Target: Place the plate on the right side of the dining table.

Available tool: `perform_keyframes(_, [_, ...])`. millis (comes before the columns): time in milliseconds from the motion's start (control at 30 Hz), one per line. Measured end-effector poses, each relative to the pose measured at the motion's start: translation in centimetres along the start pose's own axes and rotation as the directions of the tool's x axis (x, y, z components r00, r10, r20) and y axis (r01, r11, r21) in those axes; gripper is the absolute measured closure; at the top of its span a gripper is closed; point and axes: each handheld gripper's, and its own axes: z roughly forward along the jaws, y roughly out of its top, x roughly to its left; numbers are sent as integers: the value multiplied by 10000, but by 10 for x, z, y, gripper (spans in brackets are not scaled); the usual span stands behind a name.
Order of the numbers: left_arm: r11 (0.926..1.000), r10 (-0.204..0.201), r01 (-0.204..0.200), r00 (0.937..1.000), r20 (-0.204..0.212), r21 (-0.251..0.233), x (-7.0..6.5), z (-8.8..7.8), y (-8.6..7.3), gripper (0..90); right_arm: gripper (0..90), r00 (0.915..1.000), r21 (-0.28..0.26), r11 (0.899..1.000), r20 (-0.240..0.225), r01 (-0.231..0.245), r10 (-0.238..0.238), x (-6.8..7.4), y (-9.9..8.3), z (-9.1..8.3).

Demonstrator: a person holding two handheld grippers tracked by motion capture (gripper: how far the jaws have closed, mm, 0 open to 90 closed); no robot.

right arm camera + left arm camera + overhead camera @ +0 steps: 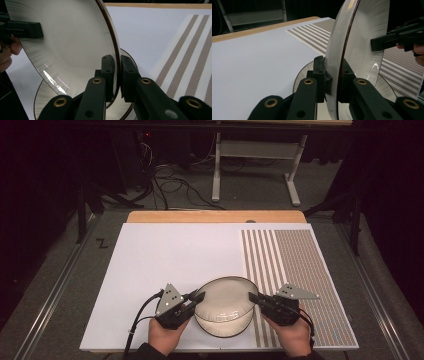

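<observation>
A cream plate with a thin brown rim (224, 296) (362, 37) (75, 37) is lifted and tilted on edge near the table's front. My left gripper (197, 296) (331, 75) is shut on its left rim, one jaw on each face. On the opposite rim, my right gripper (254, 297) (116, 72) is shut the same way. A second matching plate (225, 329) (303, 72) (47, 97) lies flat on the mat just below the lifted one. Each gripper view shows the other gripper across the plate, the right gripper (387, 41) and the left gripper (25, 30).
A white mat (165, 260) covers the table, with a brown striped and dotted section (295, 265) on its right side. The wooden table edge (215, 216) runs along the back. Beyond it are floor cables (170, 185) and a grey table frame (255, 155).
</observation>
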Motion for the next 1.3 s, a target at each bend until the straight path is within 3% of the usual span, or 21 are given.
perform_keyframes(233, [9999, -129, 130, 9999, 61, -85, -1, 3, 6, 809, 847, 9995, -320, 9993, 255, 203, -195, 1, 6, -8])
perform_keyframes(800, [10000, -15, 16, 9999, 138, -71, -11, 23, 26, 803, 845, 9912, -810, 9934, 1114, 807, -714, -7, 21, -29])
perform_keyframes(1300, [9999, 90, -87, 9994, 337, -98, -28, 56, 43, 798, 845, 9844, -1174, 9909, 1697, 664, -458, -30, 23, -54])
